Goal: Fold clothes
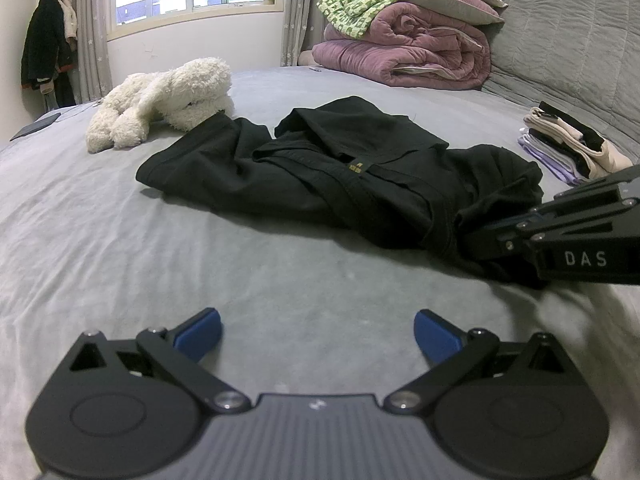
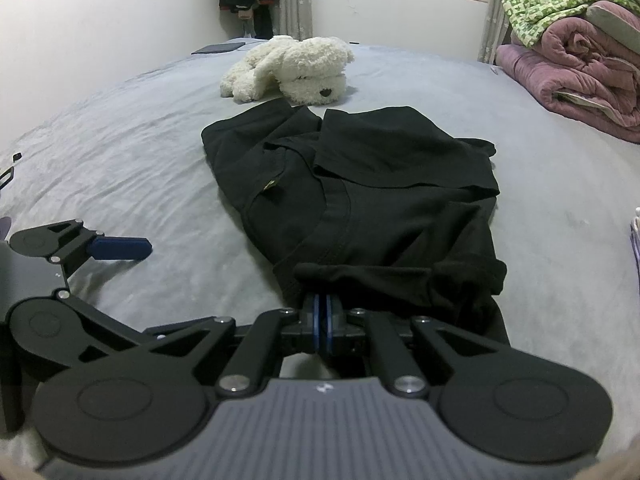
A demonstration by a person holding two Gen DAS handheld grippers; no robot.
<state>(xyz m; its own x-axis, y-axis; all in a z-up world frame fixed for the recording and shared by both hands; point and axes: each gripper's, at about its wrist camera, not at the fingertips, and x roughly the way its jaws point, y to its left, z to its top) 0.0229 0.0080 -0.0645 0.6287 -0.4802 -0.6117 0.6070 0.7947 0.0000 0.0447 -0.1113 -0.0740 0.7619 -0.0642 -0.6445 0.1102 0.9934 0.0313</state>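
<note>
A black garment (image 1: 344, 176) lies crumpled and partly folded on the grey bed sheet (image 1: 120, 248), a small yellow label showing near its neckline. In the right wrist view the black garment (image 2: 380, 200) stretches away from my right gripper (image 2: 323, 305), whose blue pads are shut on the near hem. My left gripper (image 1: 316, 336) hovers open over bare sheet, short of the garment, nothing between its blue fingers (image 1: 200, 334). The left wrist view shows the right gripper (image 1: 500, 236) from the side at the garment's right end. The left gripper (image 2: 120, 249) appears at the left of the right wrist view.
A white plush dog (image 1: 164, 100) lies just beyond the garment. Purple quilts with a green patterned cloth (image 1: 404, 36) are stacked at the back right. A small pile of folded clothes (image 1: 568, 148) sits at the right. A dark flat device (image 2: 218, 48) lies far left by the wall.
</note>
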